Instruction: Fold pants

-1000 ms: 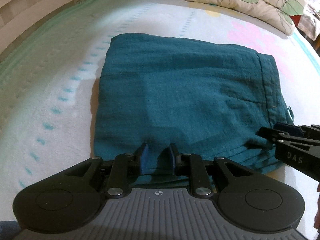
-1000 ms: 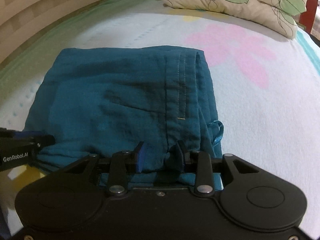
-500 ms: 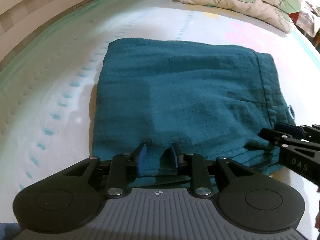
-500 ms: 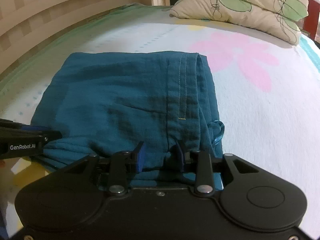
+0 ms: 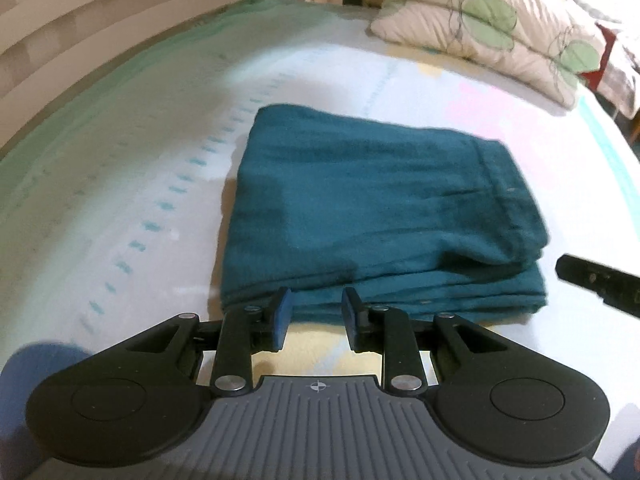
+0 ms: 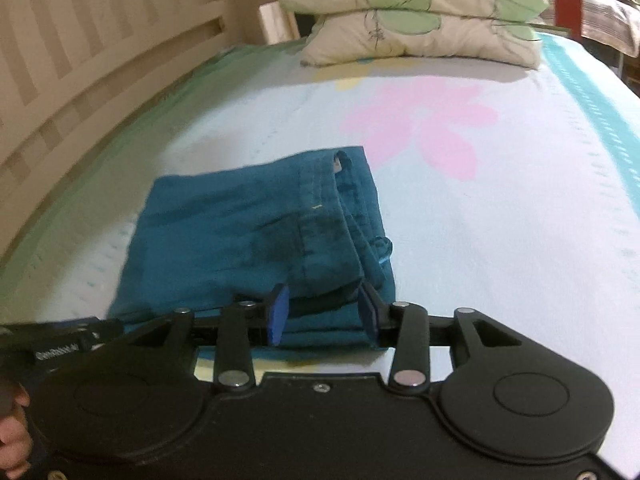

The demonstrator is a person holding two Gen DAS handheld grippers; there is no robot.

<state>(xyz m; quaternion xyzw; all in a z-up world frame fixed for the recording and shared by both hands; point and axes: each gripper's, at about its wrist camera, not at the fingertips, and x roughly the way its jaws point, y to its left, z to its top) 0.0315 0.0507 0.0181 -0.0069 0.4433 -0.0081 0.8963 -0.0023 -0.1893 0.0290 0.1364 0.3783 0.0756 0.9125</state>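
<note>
Left jaws: the left gripper (image 5: 314, 314) has its blue-padded jaws parted wide, with nothing between them; the tips sit just at the near edge of the folded teal woven-cloth pants (image 5: 372, 208), apart from the fabric or barely at it, which the blur leaves unclear.
Right jaws: the right gripper (image 6: 322, 312) also stands wide, its blue pads on either side of the near right corner of the stack; no cloth is pinched.
Pants: a thick, roughly square stack with layered edges facing the grippers, lying flat on the bed near its middle. In the right wrist view the stitched waistband runs along its right side, with a small teal loop (image 6: 382, 246) sticking out from that edge.
Pose: both grippers are held low, pointing forward over the near edge, side by side; the right one's tip shows at the right border of the left wrist view (image 5: 596, 280), just beside the stack's corner.
Open room: bare white printed bedsheet (image 6: 500, 216) spreads to the right and beyond the stack, with a pink flower print there.
Edges: a slatted pale wooden bed rail (image 6: 80, 64) bounds the left side; cream leaf-patterned pillows (image 6: 420, 28) lie stacked at the far end, well apart from the pants.
</note>
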